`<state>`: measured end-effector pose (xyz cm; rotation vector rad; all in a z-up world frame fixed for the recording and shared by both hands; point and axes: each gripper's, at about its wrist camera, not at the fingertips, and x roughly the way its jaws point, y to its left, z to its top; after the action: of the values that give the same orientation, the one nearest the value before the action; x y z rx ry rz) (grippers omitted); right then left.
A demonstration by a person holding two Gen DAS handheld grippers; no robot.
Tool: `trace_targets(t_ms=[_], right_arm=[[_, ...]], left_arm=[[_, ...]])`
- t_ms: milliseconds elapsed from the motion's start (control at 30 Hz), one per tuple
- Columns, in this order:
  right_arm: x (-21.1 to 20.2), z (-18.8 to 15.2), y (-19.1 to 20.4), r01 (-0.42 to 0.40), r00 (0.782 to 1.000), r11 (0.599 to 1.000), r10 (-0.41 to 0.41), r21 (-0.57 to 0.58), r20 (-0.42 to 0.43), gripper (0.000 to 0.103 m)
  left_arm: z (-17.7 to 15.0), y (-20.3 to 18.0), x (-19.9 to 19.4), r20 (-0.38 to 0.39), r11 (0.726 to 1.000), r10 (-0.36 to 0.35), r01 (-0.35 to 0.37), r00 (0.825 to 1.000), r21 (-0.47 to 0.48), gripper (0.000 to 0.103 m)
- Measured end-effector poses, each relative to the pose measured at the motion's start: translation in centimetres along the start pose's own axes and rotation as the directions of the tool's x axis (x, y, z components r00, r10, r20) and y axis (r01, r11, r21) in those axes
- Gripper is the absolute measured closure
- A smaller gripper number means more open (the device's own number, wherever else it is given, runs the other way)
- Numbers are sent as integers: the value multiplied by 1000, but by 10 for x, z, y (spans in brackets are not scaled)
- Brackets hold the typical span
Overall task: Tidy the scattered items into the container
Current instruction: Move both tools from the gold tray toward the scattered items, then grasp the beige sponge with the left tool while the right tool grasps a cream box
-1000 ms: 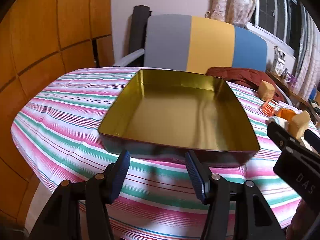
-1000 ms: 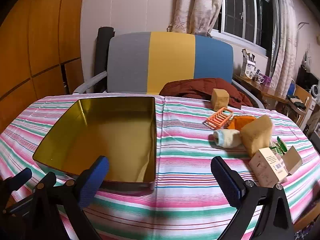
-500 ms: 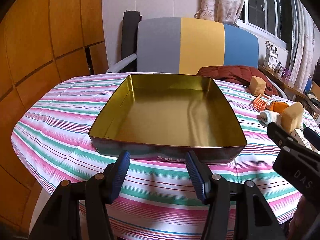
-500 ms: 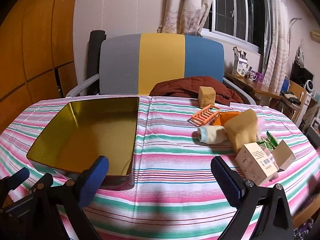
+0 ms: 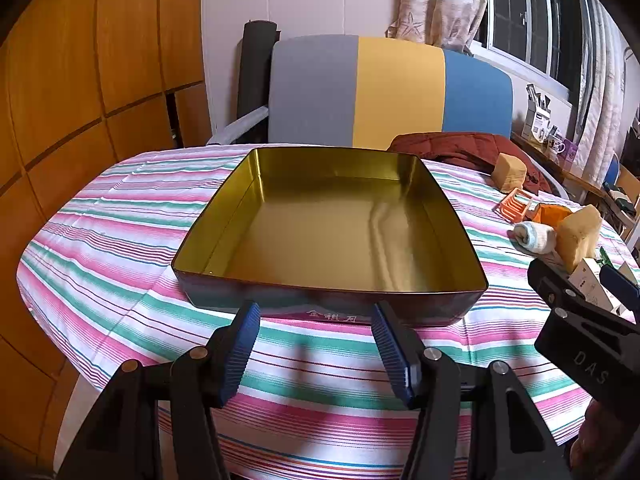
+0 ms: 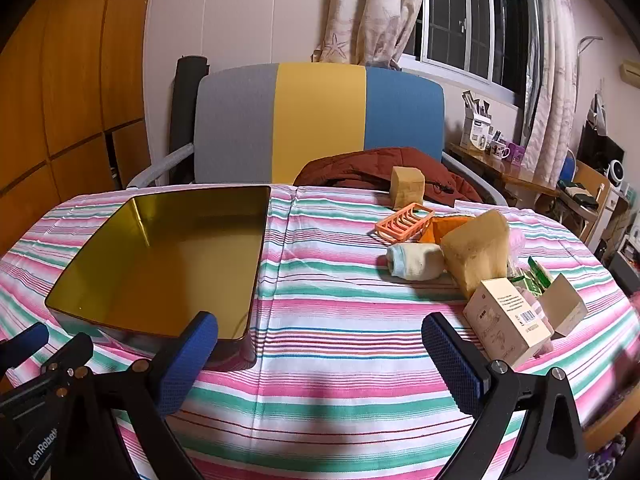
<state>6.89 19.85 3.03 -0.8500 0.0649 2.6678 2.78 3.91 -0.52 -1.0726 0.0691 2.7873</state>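
An empty gold metal tin [image 5: 332, 232] sits on the striped tablecloth, seen at the left in the right wrist view [image 6: 160, 256]. My left gripper [image 5: 316, 344] is open and empty just short of its near wall. My right gripper [image 6: 320, 352] is open and empty above the cloth. Scattered to the right lie a rolled sock [image 6: 416, 261], a large yellow sponge [image 6: 476, 252], a small sponge cube [image 6: 407, 183], an orange soap rack [image 6: 405, 222], an orange piece [image 6: 444, 226] and a small carton [image 6: 508, 324].
A grey, yellow and blue chair [image 6: 320, 120] with a brown jacket [image 6: 380, 168] stands behind the table. An open box flap [image 6: 564, 308] and green packets [image 6: 536, 276] lie by the carton. The right gripper's body [image 5: 580, 320] shows in the left wrist view.
Both grippers have drawn back and risen a little from the table, so the tin and items look farther away. Both stay open and nothing on the table has moved.
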Motion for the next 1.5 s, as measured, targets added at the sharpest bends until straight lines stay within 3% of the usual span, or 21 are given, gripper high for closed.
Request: trace_targets(t_ms=[400, 467, 533, 667, 867, 1000, 1167, 1233, 1367, 1433, 1500], right_arm=[[6, -4, -8, -1, 1000, 1000, 1, 18, -10, 0], [5, -6, -14, -3, 1000, 1000, 3, 23, -4, 0], [5, -9, -24, 0, 1000, 1000, 0, 26, 3, 0], [3, -20, -62, 18, 1000, 999, -19, 31, 20, 0], [-1, -43, -145, 72, 997, 989, -77, 132, 28, 0], [0, -54, -188, 75, 996, 982, -83, 172, 42, 0], [6, -50, -206, 37, 995, 990, -49, 140, 84, 1], [14, -47, -209, 6, 996, 992, -17, 124, 84, 7], [27, -41, -209, -13, 997, 995, 5, 94, 81, 9], [33, -39, -209, -6, 997, 996, -1, 84, 79, 9], [39, -38, -211, -12, 997, 996, 6, 85, 75, 10]], left_arm=[[-1, -7, 2, -6, 999, -34, 34, 999, 25, 44], [-1, -15, 0, 2, 997, -60, 60, 998, 55, 44], [-2, -23, -1, 3, 988, -132, 131, 991, 80, 42], [-4, -44, -3, -10, 949, -289, 288, 957, 127, 40], [-6, -93, -3, -54, 889, -400, 402, 915, 220, 40], [-1, -120, -1, -98, 843, -475, 484, 874, 235, 40], [16, -152, 12, -154, 803, -526, 548, 837, 234, 39], [26, -168, 19, -180, 784, -547, 576, 818, 233, 39], [47, -195, 28, -206, 763, -557, 594, 805, 257, 32], [58, -211, 33, -219, 740, -576, 616, 787, 270, 26], [65, -226, 36, -219, 721, -583, 622, 783, 305, 26]])
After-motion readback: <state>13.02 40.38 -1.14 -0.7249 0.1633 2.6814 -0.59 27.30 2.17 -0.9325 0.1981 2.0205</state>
